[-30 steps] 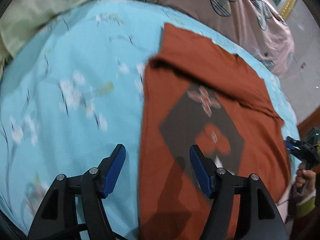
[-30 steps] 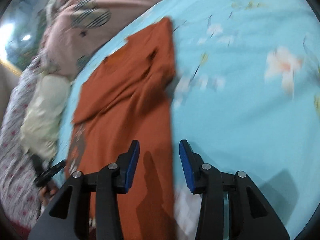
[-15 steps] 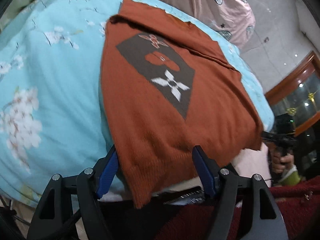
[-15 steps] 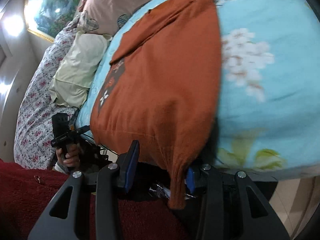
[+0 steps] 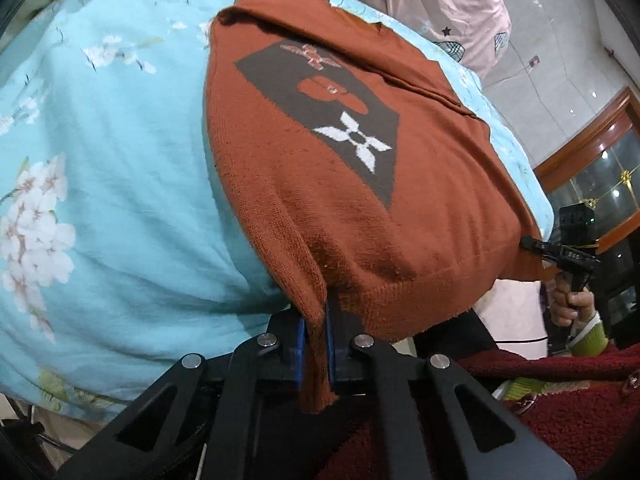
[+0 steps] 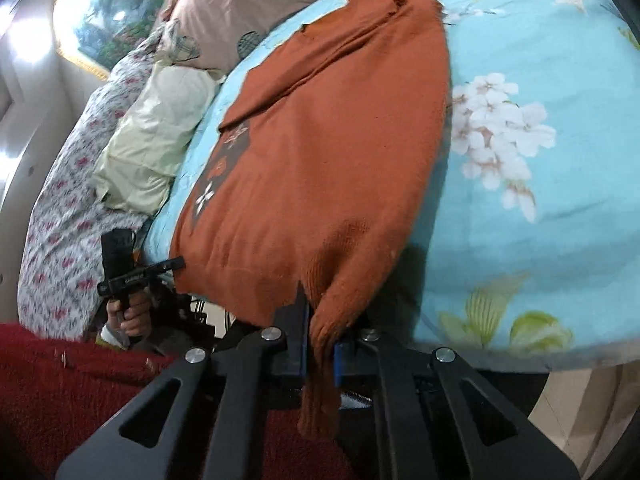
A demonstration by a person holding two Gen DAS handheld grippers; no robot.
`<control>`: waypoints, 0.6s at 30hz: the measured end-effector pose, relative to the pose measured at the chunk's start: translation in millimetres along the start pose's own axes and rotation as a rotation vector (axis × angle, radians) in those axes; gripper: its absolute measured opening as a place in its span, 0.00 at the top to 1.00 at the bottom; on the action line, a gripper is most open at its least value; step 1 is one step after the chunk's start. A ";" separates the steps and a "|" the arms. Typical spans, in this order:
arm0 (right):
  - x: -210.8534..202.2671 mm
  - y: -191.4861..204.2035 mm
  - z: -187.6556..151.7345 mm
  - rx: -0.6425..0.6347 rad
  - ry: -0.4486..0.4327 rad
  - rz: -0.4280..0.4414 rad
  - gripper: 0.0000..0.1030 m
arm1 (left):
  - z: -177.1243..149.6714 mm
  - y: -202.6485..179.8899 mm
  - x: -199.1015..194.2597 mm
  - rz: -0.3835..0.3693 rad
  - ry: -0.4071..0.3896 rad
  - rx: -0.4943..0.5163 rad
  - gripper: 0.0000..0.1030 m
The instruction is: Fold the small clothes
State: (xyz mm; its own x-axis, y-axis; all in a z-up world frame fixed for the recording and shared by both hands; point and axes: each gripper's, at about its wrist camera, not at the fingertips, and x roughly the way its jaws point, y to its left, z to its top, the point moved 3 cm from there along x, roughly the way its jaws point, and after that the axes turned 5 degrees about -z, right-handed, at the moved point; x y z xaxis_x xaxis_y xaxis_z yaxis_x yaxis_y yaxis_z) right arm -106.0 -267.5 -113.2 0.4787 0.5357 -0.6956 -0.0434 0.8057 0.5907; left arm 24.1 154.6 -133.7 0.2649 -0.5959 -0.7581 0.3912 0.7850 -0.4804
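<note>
A: Status on your grip?

B: Your left gripper (image 5: 316, 344) is clamped on the near left hem corner of the rust-orange sweater (image 5: 320, 184). Blue pads (image 5: 299, 350) pressed flat on the knit, a tail of fabric hanging out below them.

A: And your right?

B: Right gripper (image 6: 320, 354) has its jaws closing, with the near right hem corner of the sweater bunched between them. Pads already bear on the cloth, so you've got it pinched there too.

A: Where's the sweater sitting?

B: Flat on the light blue floral bedspread (image 5: 104, 152), front up, dark diamond patch with the white flower (image 5: 354, 142) showing. Hem hangs over the near edge of the bed, toward you. Collar end lies far, near the pink pillow (image 6: 240, 4). Sleeves are folded in across the upper part.

A: Anything beside it?

B: Pale yellow pillow (image 6: 156, 140) left of the sweater in the right wrist view, apart from it.
</note>
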 end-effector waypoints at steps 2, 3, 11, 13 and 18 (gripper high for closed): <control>-5.1 -2.0 -8.4 0.008 0.006 0.005 0.91 | -4.5 -2.2 -7.6 0.008 -0.021 0.011 0.95; -6.5 -4.6 -10.6 0.017 0.004 0.005 0.92 | -7.2 -1.1 -13.1 0.003 -0.035 0.004 0.95; -27.2 7.7 6.0 0.031 -0.074 0.122 0.92 | 14.8 -9.7 -59.7 -0.068 -0.177 -0.025 0.95; -41.7 15.7 19.3 0.022 -0.123 0.160 0.92 | 26.0 -17.7 -75.1 -0.085 -0.230 -0.011 0.95; -68.1 21.2 57.6 0.034 -0.237 0.205 0.92 | 61.1 -27.0 -107.1 -0.126 -0.365 -0.016 0.96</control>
State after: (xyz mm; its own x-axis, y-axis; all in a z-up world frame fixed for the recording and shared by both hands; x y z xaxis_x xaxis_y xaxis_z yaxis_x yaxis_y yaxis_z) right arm -89.0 -301.4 -29.7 0.6545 0.6089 -0.4481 -0.1328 0.6762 0.7247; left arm 39.0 186.9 -12.6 0.5133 -0.7067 -0.4870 0.4279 0.7026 -0.5685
